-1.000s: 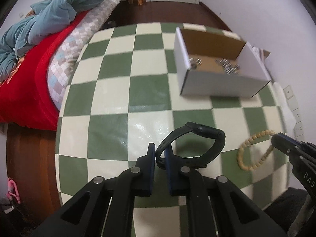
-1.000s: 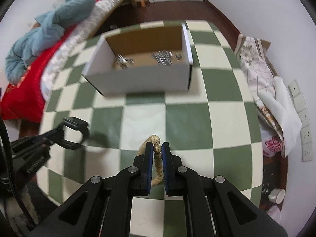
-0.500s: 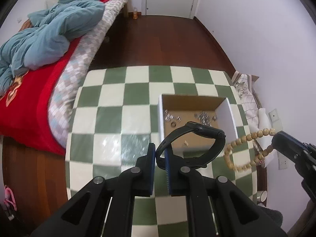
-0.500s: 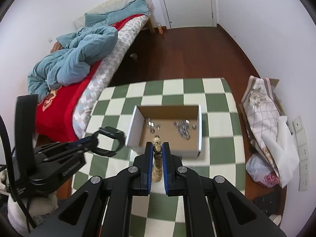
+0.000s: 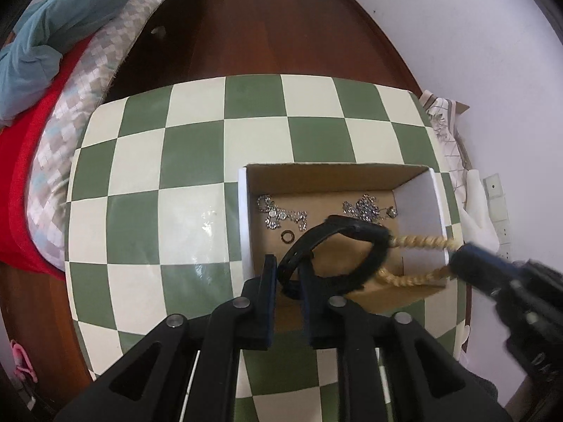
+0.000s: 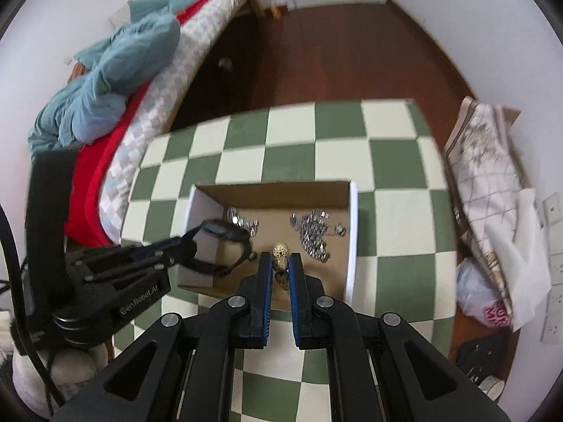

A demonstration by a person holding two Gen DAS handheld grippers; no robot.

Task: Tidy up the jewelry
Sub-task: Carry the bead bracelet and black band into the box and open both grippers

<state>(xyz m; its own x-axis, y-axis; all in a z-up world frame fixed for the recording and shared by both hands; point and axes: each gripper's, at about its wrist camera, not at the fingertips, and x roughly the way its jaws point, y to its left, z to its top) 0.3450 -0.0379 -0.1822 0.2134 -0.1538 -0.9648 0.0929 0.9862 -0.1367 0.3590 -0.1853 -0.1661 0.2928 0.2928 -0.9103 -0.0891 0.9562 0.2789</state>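
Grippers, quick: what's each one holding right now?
Left gripper: shut on the black watch, over the box.
Right gripper: shut on the bead bracelet, also over the box.

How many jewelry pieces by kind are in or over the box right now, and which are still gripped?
Black watch: 1, gripped by the left gripper over the cardboard box
Wooden bead bracelet: 1, gripped by the right gripper
Silver chain clusters, loose in the box: 2 ()
Small dark ring: 1
Total: 5, 2 gripped
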